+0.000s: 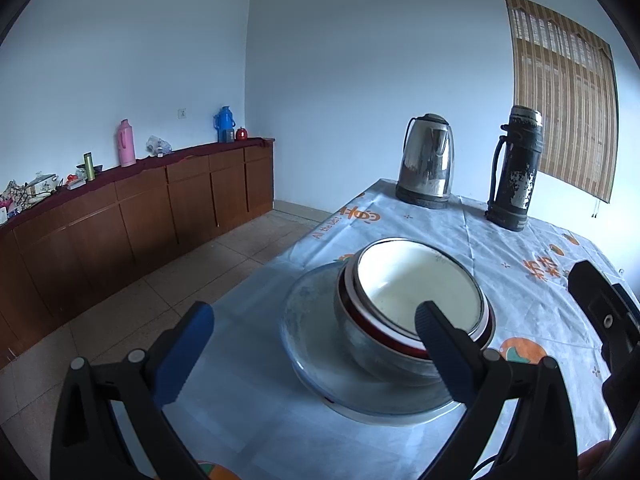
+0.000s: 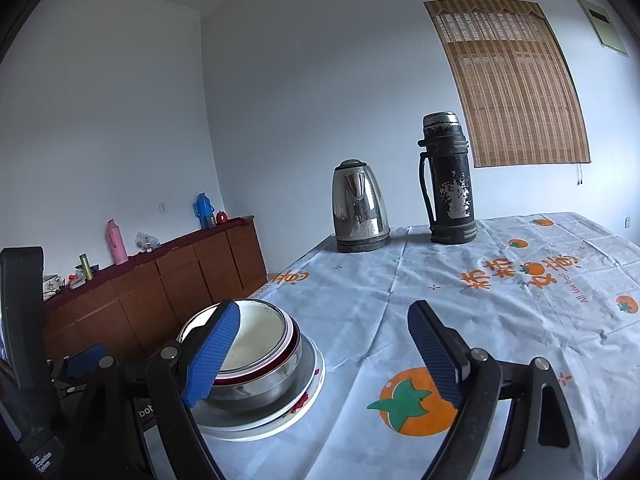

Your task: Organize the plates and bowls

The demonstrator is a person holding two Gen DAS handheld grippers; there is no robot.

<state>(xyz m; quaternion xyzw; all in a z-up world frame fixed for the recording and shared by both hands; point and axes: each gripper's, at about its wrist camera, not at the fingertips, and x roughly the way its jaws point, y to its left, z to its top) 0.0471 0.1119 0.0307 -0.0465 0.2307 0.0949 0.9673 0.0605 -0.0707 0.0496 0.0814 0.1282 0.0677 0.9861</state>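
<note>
Two claws of mine hang over the bench [image 2: 500, 264], both spread wide with nothing between the pads. My left claw [image 1: 316, 344] frames the crockery stack from the near side; its right-hand pad crosses in front of the stack's rim, but I cannot tell whether it touches. My right claw [image 2: 324, 356] sits to the right of the stack, its left pad covering part of the bowls' near edge, so that stretch of rim is hidden from me.

The stack itself stands near the bench's left edge: a white bowl [image 1: 420, 284] nested in a red-banded one, those inside a steel bowl [image 2: 256, 388], all resting on a shallow dish [image 1: 312, 340] and a white plate [image 2: 308, 396] with a red print. How many pieces lie between them I cannot count; only thin rims show.

At the far end stand a steel kettle [image 2: 360, 208] and, apart from it, a dark worn flask [image 2: 448, 180]. Small items on the sideboard [image 1: 140, 208] along the wall are too tiny to name surely, apart from a pink flask and a blue one. Fisheye corners are black.
</note>
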